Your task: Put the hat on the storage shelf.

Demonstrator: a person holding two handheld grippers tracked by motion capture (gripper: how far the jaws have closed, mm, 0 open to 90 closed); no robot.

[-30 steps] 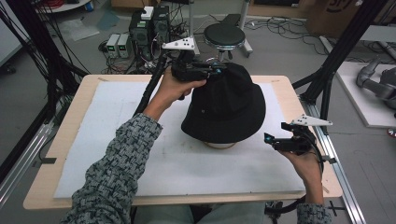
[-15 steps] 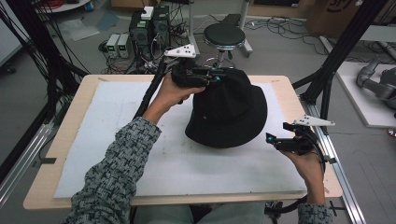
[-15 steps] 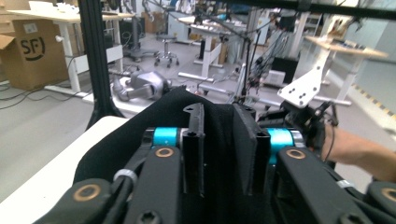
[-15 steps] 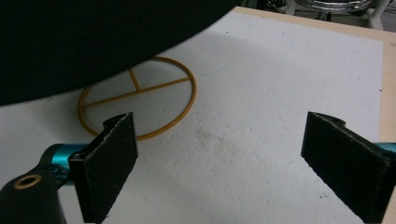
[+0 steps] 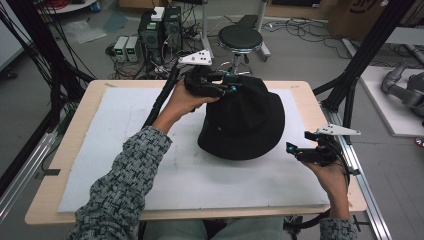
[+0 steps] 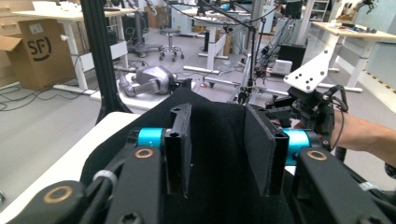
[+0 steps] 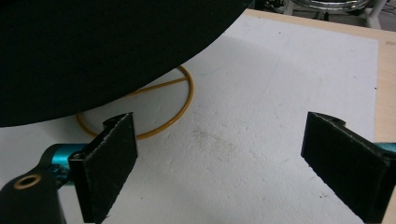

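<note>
A black brimmed hat sits in the middle of the white foam mat. In the right gripper view a thin gold wire ring lies on the mat under the brim of the hat. My left gripper is at the hat's far edge. Its jaws have just been opening and now stand apart over the black fabric, not pinching it, as the left gripper shows in its own view. My right gripper hovers open just right of the brim, and nothing lies between the jaws of this right gripper.
The wooden table's edge runs close behind my right hand. A black frame post stands at the right corner. A round stool and electronics boxes stand on the floor beyond the table. White mat lies bare to the left of the hat.
The left gripper's jaws have opened and let go of the hat's far edge. The hat has settled lower and hides the pale thing that showed under its near brim. My right hand has stayed put.
</note>
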